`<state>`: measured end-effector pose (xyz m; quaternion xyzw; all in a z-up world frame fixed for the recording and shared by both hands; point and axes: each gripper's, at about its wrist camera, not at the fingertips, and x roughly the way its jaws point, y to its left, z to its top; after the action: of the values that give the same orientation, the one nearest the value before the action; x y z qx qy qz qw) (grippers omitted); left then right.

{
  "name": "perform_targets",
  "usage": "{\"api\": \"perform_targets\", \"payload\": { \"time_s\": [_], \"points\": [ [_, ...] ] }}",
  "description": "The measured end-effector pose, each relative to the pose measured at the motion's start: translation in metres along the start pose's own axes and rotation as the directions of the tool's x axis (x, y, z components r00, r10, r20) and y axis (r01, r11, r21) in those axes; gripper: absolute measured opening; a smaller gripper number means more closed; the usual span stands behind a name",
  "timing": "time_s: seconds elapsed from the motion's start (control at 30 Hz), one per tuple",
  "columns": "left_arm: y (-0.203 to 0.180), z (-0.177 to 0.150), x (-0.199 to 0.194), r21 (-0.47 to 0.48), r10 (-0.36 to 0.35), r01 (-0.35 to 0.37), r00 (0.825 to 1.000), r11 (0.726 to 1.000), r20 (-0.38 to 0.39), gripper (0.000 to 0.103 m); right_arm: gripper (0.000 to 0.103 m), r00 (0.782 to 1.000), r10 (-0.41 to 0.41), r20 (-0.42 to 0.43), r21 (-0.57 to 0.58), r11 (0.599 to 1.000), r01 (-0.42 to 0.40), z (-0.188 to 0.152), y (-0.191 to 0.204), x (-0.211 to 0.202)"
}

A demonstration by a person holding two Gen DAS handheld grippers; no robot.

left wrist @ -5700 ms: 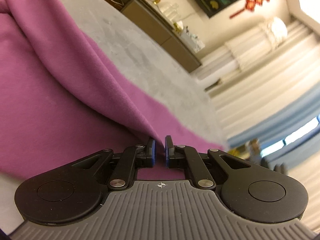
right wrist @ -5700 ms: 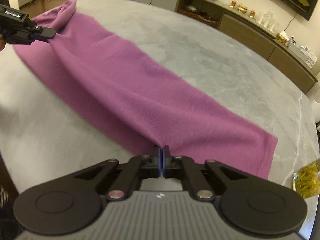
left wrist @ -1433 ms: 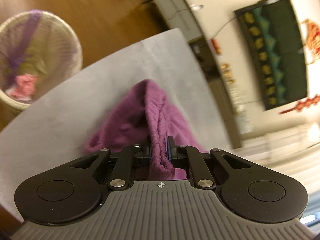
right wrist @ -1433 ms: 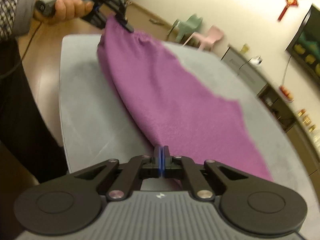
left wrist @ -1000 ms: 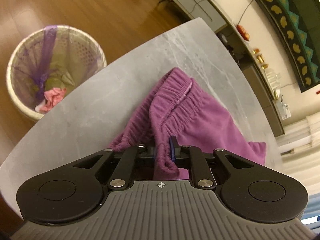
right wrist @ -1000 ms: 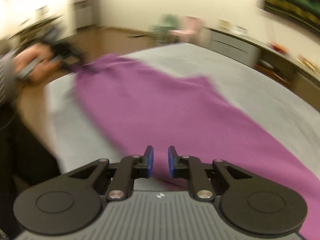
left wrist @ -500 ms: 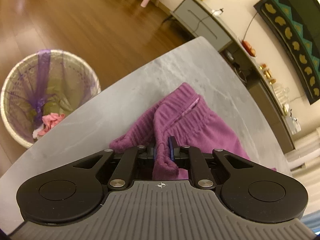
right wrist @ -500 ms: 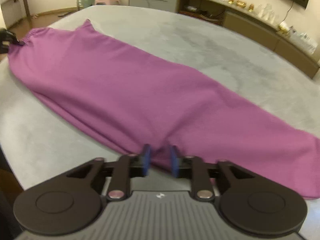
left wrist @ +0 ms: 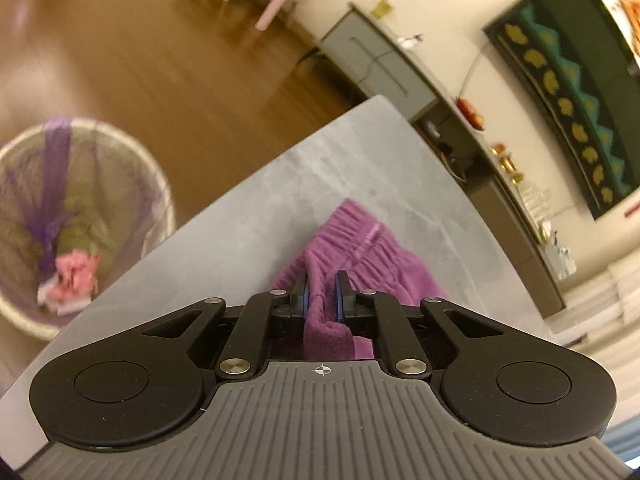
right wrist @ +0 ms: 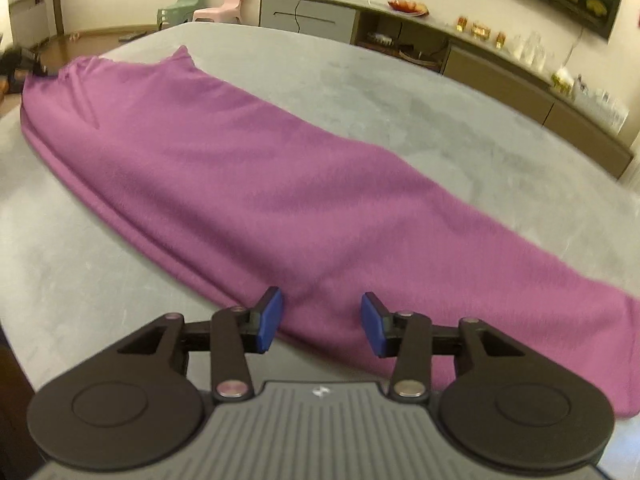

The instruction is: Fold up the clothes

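Observation:
A pair of purple trousers [right wrist: 240, 184] lies stretched out flat and long across the grey table [right wrist: 400, 92]. My right gripper [right wrist: 320, 324] hovers at the near edge of the cloth with its blue pads wide apart and nothing held between them. At the far left end of the garment the left gripper [right wrist: 24, 64] shows, dark and blurred. In the left wrist view my left gripper [left wrist: 322, 296] is shut on the gathered elastic waistband [left wrist: 360, 248], which bunches up between its fingers near the table's [left wrist: 320, 168] rounded end.
A lined wastebasket [left wrist: 72, 220] with pink scraps stands on the wooden floor beside the table's left end. A long sideboard [right wrist: 480, 60] with glassware runs along the far wall. Two small plastic chairs [right wrist: 216, 4] stand at the back left.
My right gripper has let go of the cloth and spread wide open, and the trousers now lie flat on the table. The left gripper keeps its hold on the waistband.

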<state>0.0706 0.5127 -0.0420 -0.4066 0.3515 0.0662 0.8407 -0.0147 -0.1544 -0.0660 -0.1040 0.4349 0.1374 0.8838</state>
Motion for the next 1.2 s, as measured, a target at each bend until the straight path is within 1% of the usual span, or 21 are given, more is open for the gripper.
{"api": "perform_targets", "payload": {
  "time_s": [0.07,0.13,0.17,0.2,0.23,0.3,0.4,0.47,0.5,0.57,0.63,0.67,0.7,0.73,0.77,0.8,0.87,0.97,1.07,1.13,1.2],
  "points": [
    [0.004,0.003,-0.005,-0.040,0.013,-0.013,1.000,0.999,0.001,0.006,0.047,0.999,0.032,-0.010,0.034,0.999,-0.031,-0.002,-0.008,-0.001],
    [0.007,0.006,-0.011,-0.081,0.026,-0.026,1.000,0.996,0.002,0.007,0.048,0.999,0.030,0.031,0.012,0.999,-0.030,0.001,0.003,-0.006],
    [0.005,0.007,-0.019,-0.077,0.063,-0.061,0.998,0.995,0.021,0.014,0.047,0.998,0.029,0.052,0.000,1.000,-0.029,0.003,0.008,-0.009],
    [-0.001,0.009,-0.028,-0.065,0.124,-0.119,0.990,0.991,0.063,0.026,0.036,0.997,0.028,0.073,-0.012,1.000,-0.027,0.005,0.014,-0.012],
    [-0.005,0.007,-0.041,-0.059,0.183,-0.177,0.976,0.983,0.121,0.031,0.031,0.995,0.027,0.094,-0.023,0.999,-0.025,0.006,0.020,-0.014],
    [-0.022,-0.002,-0.069,-0.036,0.285,-0.285,0.922,0.958,0.262,0.027,0.029,0.990,0.027,0.137,-0.046,0.999,-0.021,0.009,0.031,-0.020],
    [-0.074,-0.038,-0.048,0.219,0.126,-0.160,0.979,0.962,0.161,0.028,0.028,0.979,0.079,0.188,-0.106,0.993,-0.060,0.024,0.066,-0.023],
    [-0.109,-0.063,-0.031,0.378,0.024,-0.044,0.998,0.925,0.057,0.030,0.028,0.979,0.097,0.181,-0.142,0.987,-0.072,0.040,0.088,-0.008],
    [-0.127,-0.076,-0.023,0.449,-0.021,0.019,1.000,0.893,-0.001,0.029,0.028,0.979,0.106,0.177,-0.160,0.984,-0.077,0.047,0.099,-0.001],
    [-0.162,-0.100,-0.006,0.572,-0.096,0.152,0.987,0.806,-0.127,0.029,0.028,0.982,0.094,0.165,-0.147,0.987,-0.070,0.063,0.109,0.019],
    [-0.186,-0.120,0.023,0.650,-0.047,0.157,0.982,0.744,-0.184,0.028,0.028,0.985,0.084,0.150,-0.105,0.992,-0.068,0.074,0.112,0.036],
    [-0.193,-0.126,0.039,0.665,-0.012,0.145,0.980,0.733,-0.200,0.028,0.029,0.988,0.083,0.133,-0.091,0.993,-0.071,0.076,0.115,0.042],
    [-0.198,-0.130,0.056,0.670,0.035,0.122,0.976,0.732,-0.215,0.027,0.029,0.990,0.090,0.105,-0.091,0.993,-0.081,0.073,0.119,0.047],
    [-0.202,-0.129,0.068,0.681,0.068,0.083,0.979,0.728,-0.192,0.019,0.028,0.992,0.080,0.100,-0.115,0.991,-0.068,0.068,0.124,0.047],
    [-0.205,-0.128,0.079,0.692,0.098,0.041,0.982,0.721,-0.160,0.005,0.028,0.993,0.068,0.097,-0.140,0.989,-0.054,0.061,0.129,0.046],
    [-0.209,-0.121,0.086,0.684,0.120,0.003,0.984,0.730,-0.132,0.000,0.028,0.994,0.066,0.093,-0.142,0.989,-0.052,0.057,0.130,0.043],
    [-0.211,-0.106,0.095,0.628,0.158,-0.075,0.984,0.775,-0.077,0.000,0.028,0.995,0.063,0.083,-0.141,0.989,-0.051,0.047,0.130,0.035],
    [-0.216,-0.091,0.103,0.578,0.170,-0.113,0.984,0.808,-0.044,0.000,0.028,0.996,0.057,0.068,-0.145,0.988,-0.047,0.038,0.130,0.026],
    [-0.215,-0.092,0.078,0.558,0.079,-0.029,0.995,0.829,-0.065,0.012,0.027,0.997,0.063,0.047,-0.134,0.989,-0.056,0.045,0.129,0.018],
    [-0.216,-0.110,0.049,0.600,-0.010,0.073,0.994,0.797,-0.108,0.018,0.027,0.995,0.068,0.066,-0.107,0.992,-0.061,0.057,0.128,0.012],
    [-0.211,-0.129,0.023,0.639,-0.074,0.164,0.983,0.752,-0.166,0.020,0.028,0.993,0.069,0.094,-0.069,0.996,-0.062,0.076,0.127,0.018]
  ]
}}
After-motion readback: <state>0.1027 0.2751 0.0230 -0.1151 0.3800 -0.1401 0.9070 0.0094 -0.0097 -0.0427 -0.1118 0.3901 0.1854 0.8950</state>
